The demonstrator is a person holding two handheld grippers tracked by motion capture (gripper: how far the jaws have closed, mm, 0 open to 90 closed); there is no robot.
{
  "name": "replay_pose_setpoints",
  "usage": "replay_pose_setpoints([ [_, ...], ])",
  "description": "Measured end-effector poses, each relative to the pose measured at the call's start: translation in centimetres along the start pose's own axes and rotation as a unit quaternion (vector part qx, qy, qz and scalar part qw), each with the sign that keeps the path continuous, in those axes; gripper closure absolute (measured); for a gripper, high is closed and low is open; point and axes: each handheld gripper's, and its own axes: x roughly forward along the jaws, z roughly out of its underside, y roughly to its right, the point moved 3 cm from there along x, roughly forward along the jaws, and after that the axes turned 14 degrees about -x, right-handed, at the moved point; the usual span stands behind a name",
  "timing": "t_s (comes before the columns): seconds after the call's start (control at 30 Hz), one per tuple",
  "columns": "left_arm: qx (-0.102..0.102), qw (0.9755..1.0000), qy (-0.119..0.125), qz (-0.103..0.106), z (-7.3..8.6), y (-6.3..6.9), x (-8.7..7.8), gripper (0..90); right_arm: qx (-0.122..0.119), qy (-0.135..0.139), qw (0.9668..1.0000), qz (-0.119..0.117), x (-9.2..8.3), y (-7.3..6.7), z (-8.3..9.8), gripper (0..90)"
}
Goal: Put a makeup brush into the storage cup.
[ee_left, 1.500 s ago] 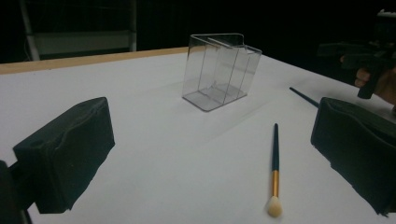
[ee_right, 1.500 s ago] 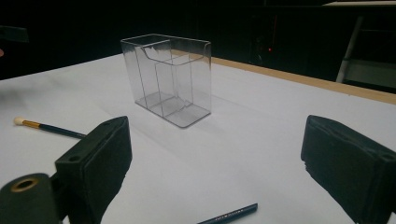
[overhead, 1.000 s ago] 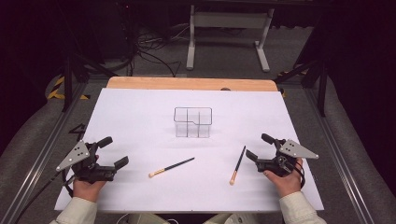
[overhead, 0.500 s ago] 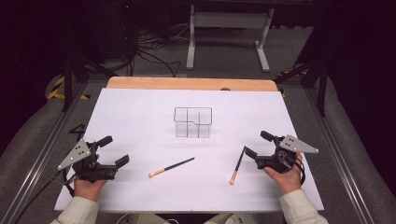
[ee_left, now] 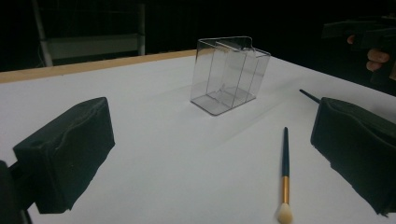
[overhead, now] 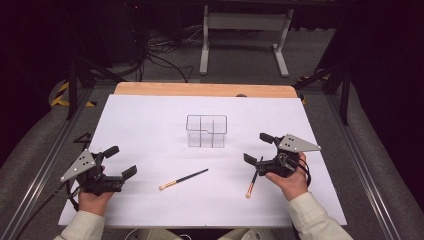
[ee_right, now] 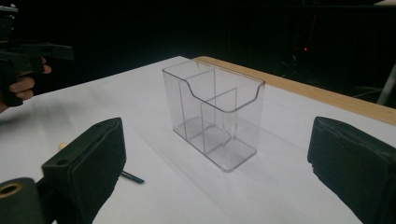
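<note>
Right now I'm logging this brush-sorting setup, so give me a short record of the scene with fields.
surface: white table cover
container: clear organizer, upright, empty, mid-table
brush 1: lies flat left of centre, untouched
brush 2: lies by the right gripper, handle tip under its jaws
left gripper: open, holds nothing
right gripper: open, jaws just opened wider, nothing gripped

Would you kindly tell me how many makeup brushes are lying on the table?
2: one brush lies in front of the clear organizer; the other brush lies to its right, beside the right gripper.
</note>
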Motion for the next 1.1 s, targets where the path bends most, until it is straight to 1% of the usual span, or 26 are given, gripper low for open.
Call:
replay_pose_setpoints([
  [0.2, -0.003, 1.0000, -0.002, -0.002, 0.0, 0.0, 0.0, 0.1, -0.011, 0.012, 0.9997, -0.018, 1.6, -0.6, -1.6, 5.0],
  [0.3, -0.004, 1.0000, -0.004, -0.001, 0.1, -0.1, 0.1, 0.1, -0.014, 0.015, 0.9994, -0.026, 2.3, -1.1, -1.9, 5.0],
  [0.43, -0.005, 1.0000, 0.000, -0.001, 0.0, -0.1, 0.0, 0.1, -0.017, 0.017, 0.9990, -0.038, 3.3, -1.6, -2.6, 4.7],
  [0.57, -0.007, 1.0000, 0.000, -0.001, 0.0, -0.1, 0.0, 0.1, -0.019, 0.020, 0.9984, -0.048, 4.0, -1.9, -3.3, 4.8],
  [0.63, -0.007, 1.0000, -0.001, 0.000, 0.0, -0.2, 0.0, 0.1, -0.021, 0.020, 0.9984, -0.049, 4.1, -2.0, -3.5, 4.8],
  [0.73, -0.006, 1.0000, -0.001, -0.001, 0.1, -0.2, -0.1, 0.1, -0.028, 0.015, 0.9974, -0.064, 4.8, -2.2, -4.0, 5.7],
  [0.8, -0.008, 1.0000, -0.001, -0.002, 0.1, -0.2, -0.1, 0.1, -0.036, 0.006, 0.9967, -0.072, 5.2, -2.3, -4.3, 6.6],
  [0.93, -0.006, 1.0000, -0.002, -0.004, 0.2, -0.1, -0.1, 0.1, -0.060, -0.009, 0.9944, -0.087, 6.0, -2.6, -5.2, 9.4],
  [0.97, -0.008, 1.0000, 0.000, -0.004, 0.2, -0.1, -0.1, 0.1, -0.062, -0.010, 0.9940, -0.089, 6.1, -2.7, -5.4, 9.4],
  [1.1, -0.007, 1.0000, -0.002, -0.006, 0.2, -0.2, -0.3, 0.1, -0.071, -0.035, 0.9917, -0.102, 6.8, -2.9, -6.0, 9.3],
])
